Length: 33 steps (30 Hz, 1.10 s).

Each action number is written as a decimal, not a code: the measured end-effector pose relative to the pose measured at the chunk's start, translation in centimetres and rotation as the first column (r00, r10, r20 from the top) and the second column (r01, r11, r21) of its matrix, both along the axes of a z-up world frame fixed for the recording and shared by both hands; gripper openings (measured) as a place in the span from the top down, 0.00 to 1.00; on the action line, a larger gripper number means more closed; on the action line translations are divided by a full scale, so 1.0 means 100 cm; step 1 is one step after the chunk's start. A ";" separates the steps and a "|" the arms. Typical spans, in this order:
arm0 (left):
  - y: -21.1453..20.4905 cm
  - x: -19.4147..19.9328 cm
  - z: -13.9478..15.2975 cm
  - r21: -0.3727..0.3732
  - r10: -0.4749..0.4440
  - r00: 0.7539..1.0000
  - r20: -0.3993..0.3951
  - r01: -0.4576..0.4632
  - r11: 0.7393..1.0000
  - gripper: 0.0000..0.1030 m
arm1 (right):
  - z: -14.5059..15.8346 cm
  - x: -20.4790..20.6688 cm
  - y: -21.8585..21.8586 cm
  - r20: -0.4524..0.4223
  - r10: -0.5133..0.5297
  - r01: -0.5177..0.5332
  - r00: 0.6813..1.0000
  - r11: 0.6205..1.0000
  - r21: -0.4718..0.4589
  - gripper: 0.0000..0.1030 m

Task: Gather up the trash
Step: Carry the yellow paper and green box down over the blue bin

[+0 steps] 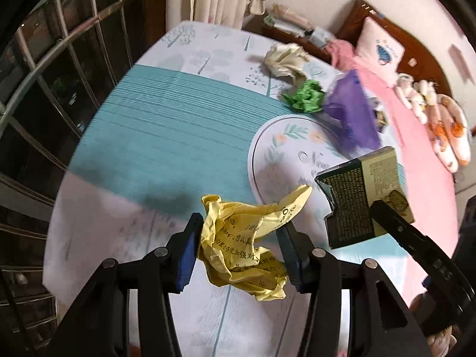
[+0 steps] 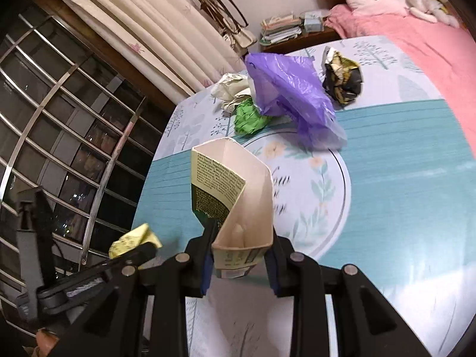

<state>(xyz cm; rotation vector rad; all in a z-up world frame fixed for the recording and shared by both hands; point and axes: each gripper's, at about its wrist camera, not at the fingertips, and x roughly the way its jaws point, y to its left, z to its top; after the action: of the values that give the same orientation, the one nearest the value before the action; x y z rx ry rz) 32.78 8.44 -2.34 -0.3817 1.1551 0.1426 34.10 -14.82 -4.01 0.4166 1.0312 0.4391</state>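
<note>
The left gripper [image 1: 239, 239] has its jaws clenched on a crumpled yellow paper [image 1: 244, 247], lifted clear of the bench [image 1: 154, 136]. The right gripper [image 2: 239, 263] has its jaws clenched on an opened carton [image 2: 238, 196], also above the bench. On the bench surface lie a purple plastic bag [image 2: 291, 98], a green paper wad [image 2: 248, 119] touching the bag, a cream paper wad [image 2: 232, 89] just beside the green one, and a dark crumpled wrapper [image 2: 343, 81] near the bag's other side.
</note>
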 end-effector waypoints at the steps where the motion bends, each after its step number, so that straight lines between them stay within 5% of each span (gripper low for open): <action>1: 0.003 -0.017 0.008 -0.005 -0.020 1.000 0.016 0.020 1.000 0.53 | 0.005 -0.015 0.001 0.006 -0.018 0.018 1.000 1.000 -0.005 0.72; 16: 0.039 -0.199 0.054 -0.003 -0.237 0.964 0.121 0.239 0.971 0.53 | 0.055 -0.221 0.035 0.088 -0.111 0.121 0.990 0.987 -0.109 0.72; 33: 0.010 -0.274 0.010 -0.071 -0.371 0.928 0.029 0.372 0.925 0.53 | 0.031 -0.311 0.022 -0.030 -0.131 0.120 0.991 0.964 -0.236 0.72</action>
<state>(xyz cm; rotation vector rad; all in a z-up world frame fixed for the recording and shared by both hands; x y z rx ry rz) 5.38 9.43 -1.34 -0.2226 1.2005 -0.2369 3.02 -12.64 -0.89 0.2795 1.0803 0.1917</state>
